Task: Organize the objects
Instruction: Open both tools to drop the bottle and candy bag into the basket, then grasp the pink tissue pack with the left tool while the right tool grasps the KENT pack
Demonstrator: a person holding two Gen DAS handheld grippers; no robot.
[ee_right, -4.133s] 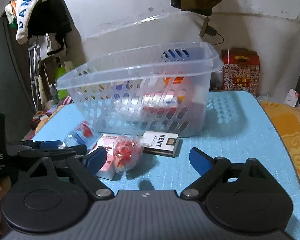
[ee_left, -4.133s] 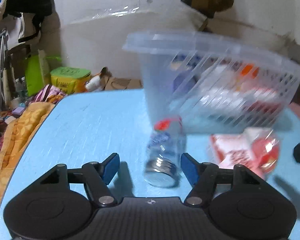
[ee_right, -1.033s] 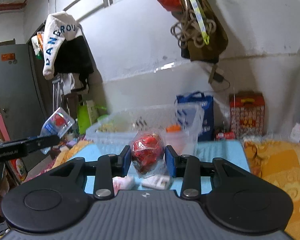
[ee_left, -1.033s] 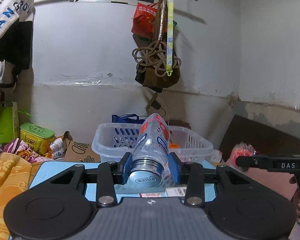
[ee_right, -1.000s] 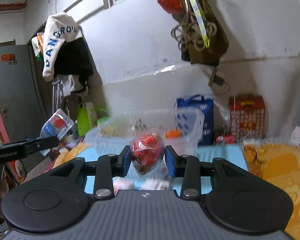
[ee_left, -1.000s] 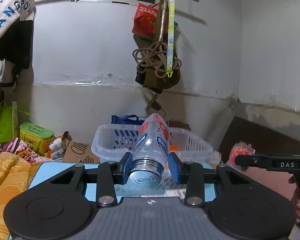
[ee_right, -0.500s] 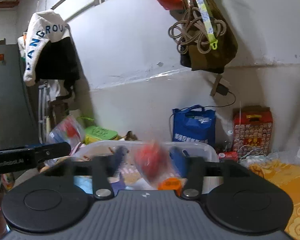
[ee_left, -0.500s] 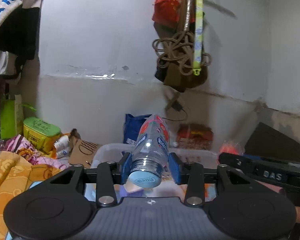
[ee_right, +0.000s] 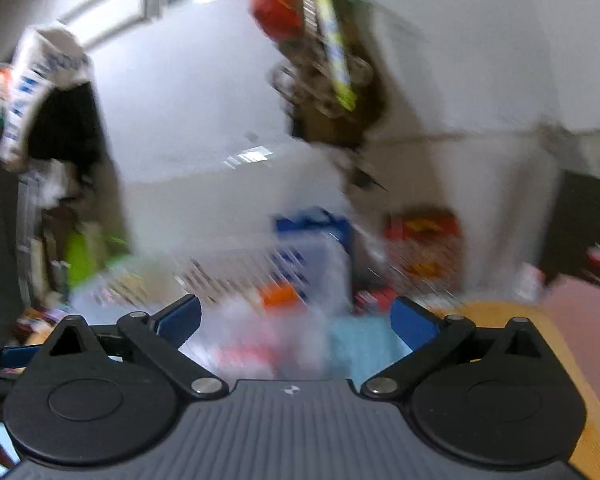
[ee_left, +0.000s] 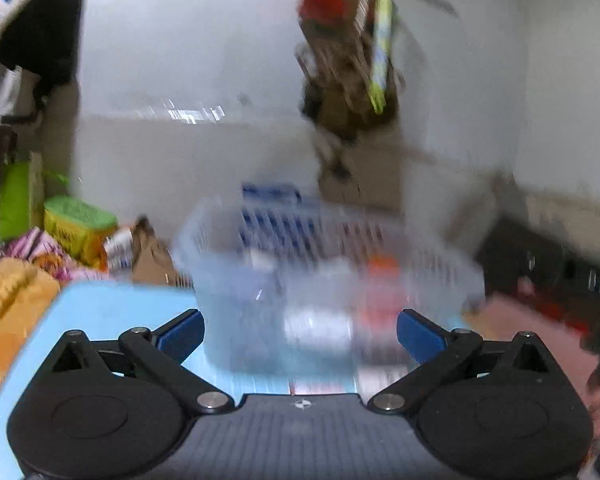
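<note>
A second ago the left hand-held gripper (ee_left: pixel 300 332) was clamping a clear bottle and the right hand-held gripper (ee_right: pixel 296 320) a red packet in clear wrap; now neither thing is sitting between the blue pads, and both pairs of jaws are opening wide with nothing between them. Both views are smearing with motion, so I cannot tell exactly where the bottle and the packet are lying; judging by how the grippers are pointing, they are probably dropping or already resting in the basket (ee_left: pixel 228 240).

Going from largest to smallest: the blue desk (ee_left: pixel 112 308) is carrying the basket, which is standing upright just ahead of the left gripper and filling the middle of its view. It is a clear plastic tub with slotted walls and a broad rim, likely chosen so loose things can be dropped in from above. Inside, blurred white, blue and orange (ee_left: pixel 384 268) shapes are showing through the wall, too smeared to name. In the right view the basket (ee_right: pixel 308 268) is sitting ahead and slightly left, an orange blob (ee_right: pixel 282 294) showing in it.

The task is looking well advanced, with at least one flat white-and-red thing (ee_left: pixel 320 386) apparently still lying on the desk just before the basket.
</note>
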